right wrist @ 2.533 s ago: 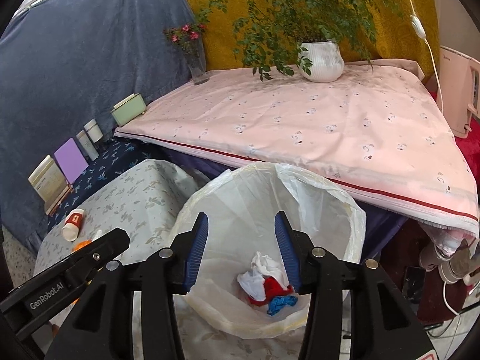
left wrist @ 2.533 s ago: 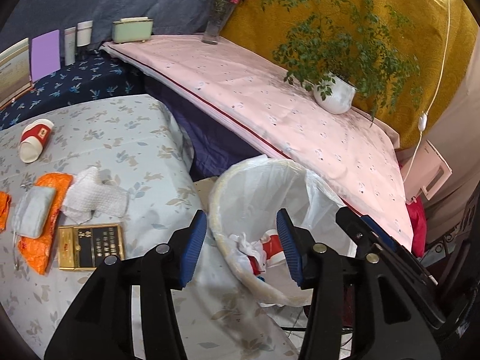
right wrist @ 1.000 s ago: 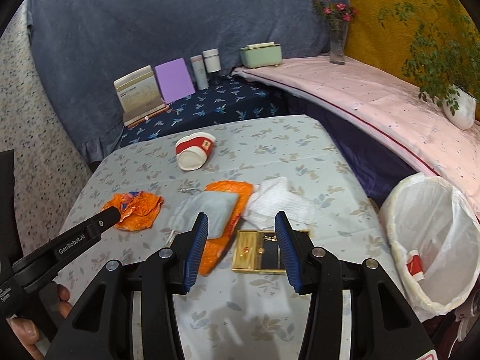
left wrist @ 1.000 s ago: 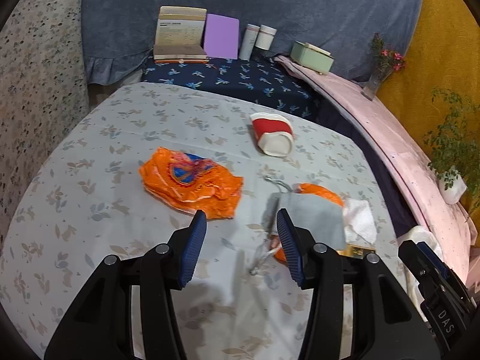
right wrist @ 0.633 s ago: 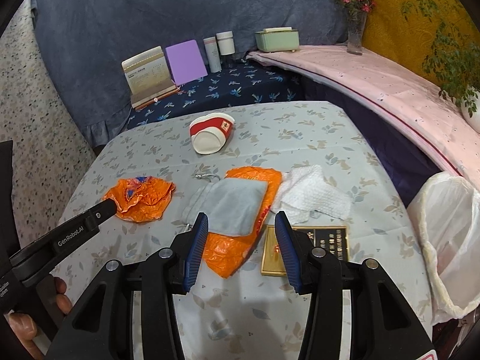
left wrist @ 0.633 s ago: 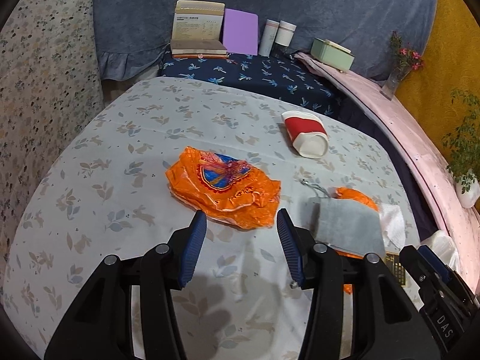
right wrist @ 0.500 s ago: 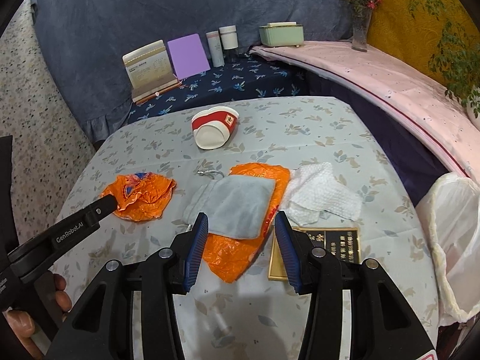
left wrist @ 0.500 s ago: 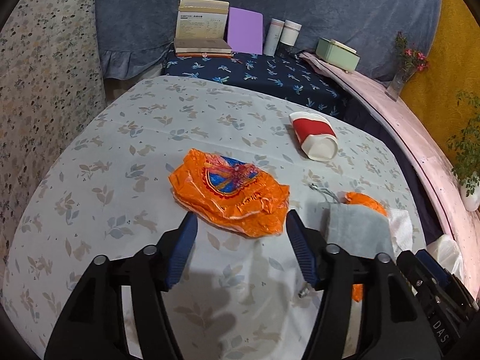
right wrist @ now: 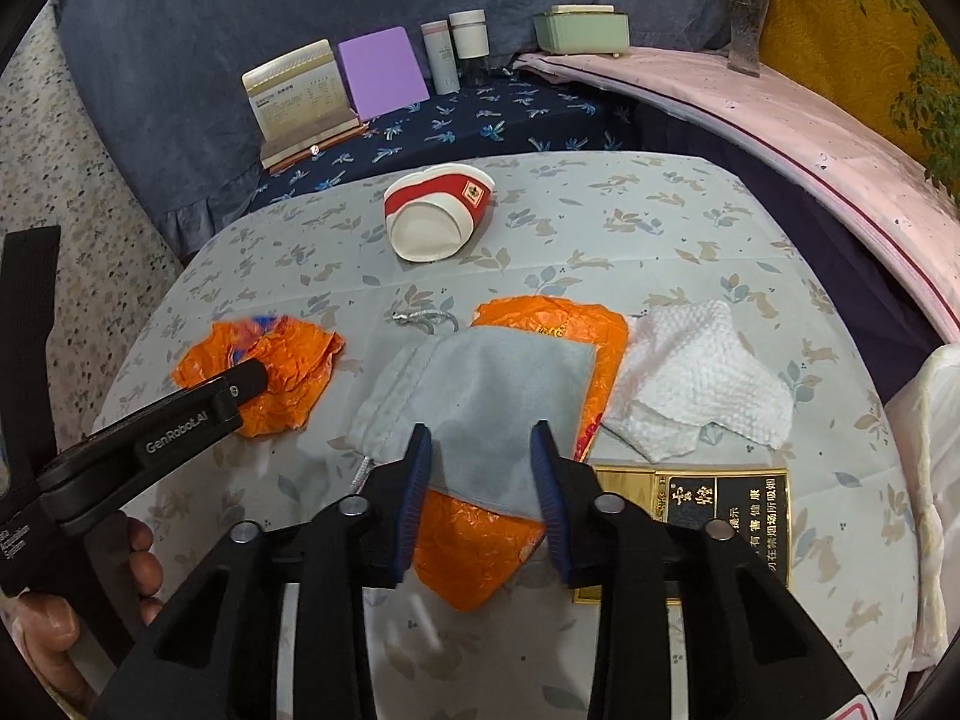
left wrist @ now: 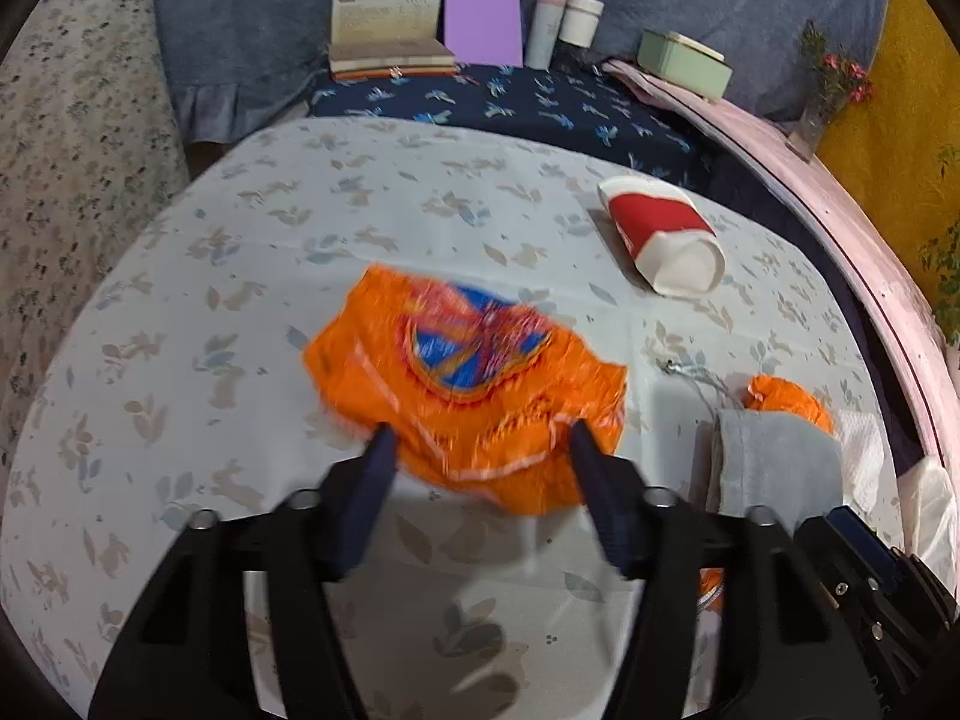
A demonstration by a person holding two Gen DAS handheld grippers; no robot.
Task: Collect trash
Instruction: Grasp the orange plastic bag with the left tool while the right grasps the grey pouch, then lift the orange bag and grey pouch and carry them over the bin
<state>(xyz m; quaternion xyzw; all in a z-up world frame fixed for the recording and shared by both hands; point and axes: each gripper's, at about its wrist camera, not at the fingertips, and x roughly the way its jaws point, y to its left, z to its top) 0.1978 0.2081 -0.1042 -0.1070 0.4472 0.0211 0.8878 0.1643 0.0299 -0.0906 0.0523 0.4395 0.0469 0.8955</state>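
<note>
Two hand-held grippers are closing: the left hand-held gripper (left wrist: 480, 450) straddles the orange wrapper (left wrist: 462, 384) on the desk (left wrist: 240, 276), the right hand-held gripper (right wrist: 482, 450) the grey pouch (right wrist: 480, 384). Neither grips yet. Each should probably sink lower before pinching, taking only trash.

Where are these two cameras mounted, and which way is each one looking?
Left wrist view: rides on the left tongs, looking down along them at a crumpled orange wrapper lying between the closing jaws; no hand shows.
Right wrist view: rides on the right tongs, looking down at a grey pouch between the closing jaws; the left tongs and the person's left hand show.
Both share the wrapper, the pouch and the tipped red-and-white paper cup.
</note>
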